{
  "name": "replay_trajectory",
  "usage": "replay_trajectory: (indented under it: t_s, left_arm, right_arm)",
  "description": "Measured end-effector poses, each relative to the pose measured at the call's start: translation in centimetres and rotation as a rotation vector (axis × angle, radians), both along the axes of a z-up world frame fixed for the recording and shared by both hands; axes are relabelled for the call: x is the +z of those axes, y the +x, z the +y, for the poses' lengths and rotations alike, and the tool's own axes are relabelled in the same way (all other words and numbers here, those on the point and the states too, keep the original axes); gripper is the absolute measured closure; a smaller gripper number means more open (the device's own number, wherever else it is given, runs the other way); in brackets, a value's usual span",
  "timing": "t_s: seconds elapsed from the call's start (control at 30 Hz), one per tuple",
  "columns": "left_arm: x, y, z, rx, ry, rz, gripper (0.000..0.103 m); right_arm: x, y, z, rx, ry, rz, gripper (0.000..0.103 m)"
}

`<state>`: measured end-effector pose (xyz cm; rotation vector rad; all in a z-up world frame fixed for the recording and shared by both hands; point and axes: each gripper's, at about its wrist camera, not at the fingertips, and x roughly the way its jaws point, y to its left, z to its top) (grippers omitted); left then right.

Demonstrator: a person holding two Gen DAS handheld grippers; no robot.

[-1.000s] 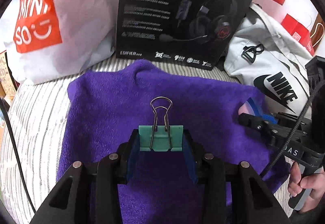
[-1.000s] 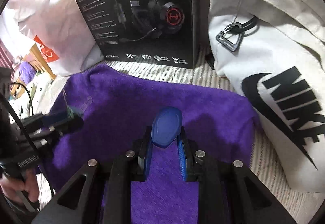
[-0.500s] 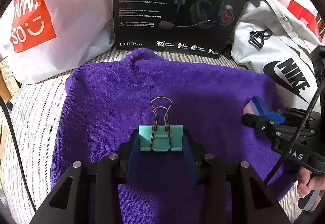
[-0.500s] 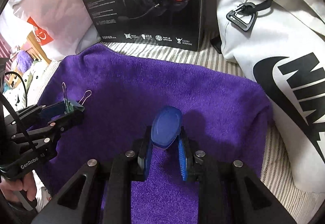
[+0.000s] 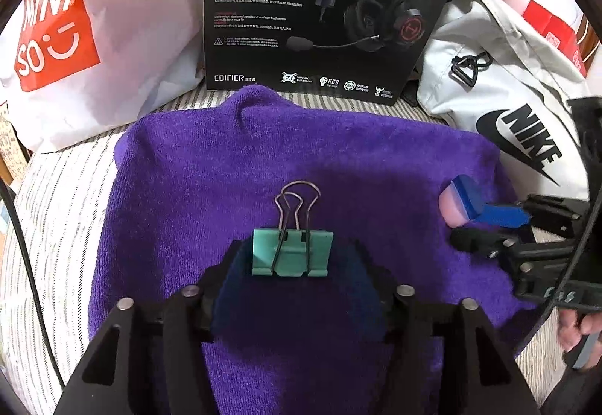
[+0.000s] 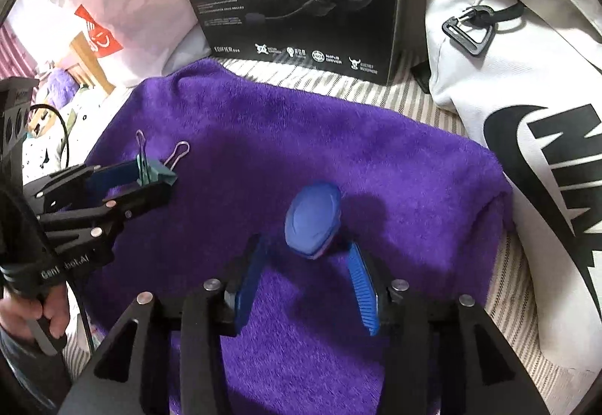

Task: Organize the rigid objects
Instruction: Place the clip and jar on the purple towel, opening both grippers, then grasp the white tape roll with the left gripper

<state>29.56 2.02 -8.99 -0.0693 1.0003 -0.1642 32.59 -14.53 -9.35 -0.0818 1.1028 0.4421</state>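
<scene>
Where towel (image 5: 210, 166) ends, headset box (image 5: 323, 8).

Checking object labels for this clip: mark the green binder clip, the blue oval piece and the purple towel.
green binder clip (image 5: 292, 252): left wrist view, on its green body.
blue oval piece (image 6: 312, 219): right wrist view, on its blue face.
purple towel (image 5: 233, 159): left wrist view, on bare cloth.

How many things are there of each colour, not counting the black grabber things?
Purple: 1, the towel
Green: 1, the binder clip
Blue: 1, the oval blue thing
Black: 1, the headset box
White: 2, the Miniso bag and the Nike bag
Total: 6
</scene>
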Motion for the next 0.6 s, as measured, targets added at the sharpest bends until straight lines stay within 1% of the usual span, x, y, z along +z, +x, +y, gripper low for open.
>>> replay_trajectory:
  t_s: [0.03,0.2,0.27,0.33,0.37,0.4,0.43,0.47,0.5,0.57,0.6]
  left_arm:
    - [0.0,-0.1,-0.1,-0.002,0.007,0.004,0.037]
    - [0.5,-0.3,-0.2,0.009,0.046,0.015,0.036]
    - [1.6,-0.9,0.3,0.053,0.027,0.008,0.036]
    - [2.8,-2.0,0.9,0.065,-0.034,0.014,0.035]
    - [3.5,-2.8,1.2,0.062,-0.057,0.013,0.034]
    - [4.3,-3.9,1.4,0.060,-0.064,0.002,0.030]
    - [4.8,-4.7,1.5,0.062,-0.056,-0.007,0.025]
    - [5.4,-5.8,1.7,0.064,-0.037,-0.019,0.023]
    - [5.8,-6.7,1.8,0.067,-0.015,-0.028,0.021]
    - [6.3,-8.9,2.4,0.080,0.012,-0.039,0.021]
    - [6.4,-9.9,2.8,0.086,0.005,-0.039,0.021]
  right_arm:
    - [0.1,-0.1,-0.2,0.000,-0.002,0.003,0.057]
    - [1.7,-0.6,-1.4,-0.008,-0.018,-0.022,0.055]
    - [2.6,-1.0,-1.9,-0.018,-0.019,-0.044,0.054]
    - [3.6,-1.4,-2.3,-0.025,-0.006,-0.058,0.052]
    - [4.3,-1.7,-2.5,-0.035,-0.002,-0.071,0.050]
    - [4.9,-2.0,-2.7,-0.041,0.004,-0.085,0.048]
    - [5.7,-2.6,-2.9,-0.047,0.014,-0.101,0.043]
    - [6.4,-3.1,-3.3,-0.048,0.018,-0.110,0.038]
    - [7.1,-3.7,-3.3,-0.054,0.021,-0.126,0.036]
    - [8.4,-5.2,-3.5,-0.069,0.036,-0.154,0.024]
    - [8.9,-6.1,-3.6,-0.072,0.048,-0.159,0.021]
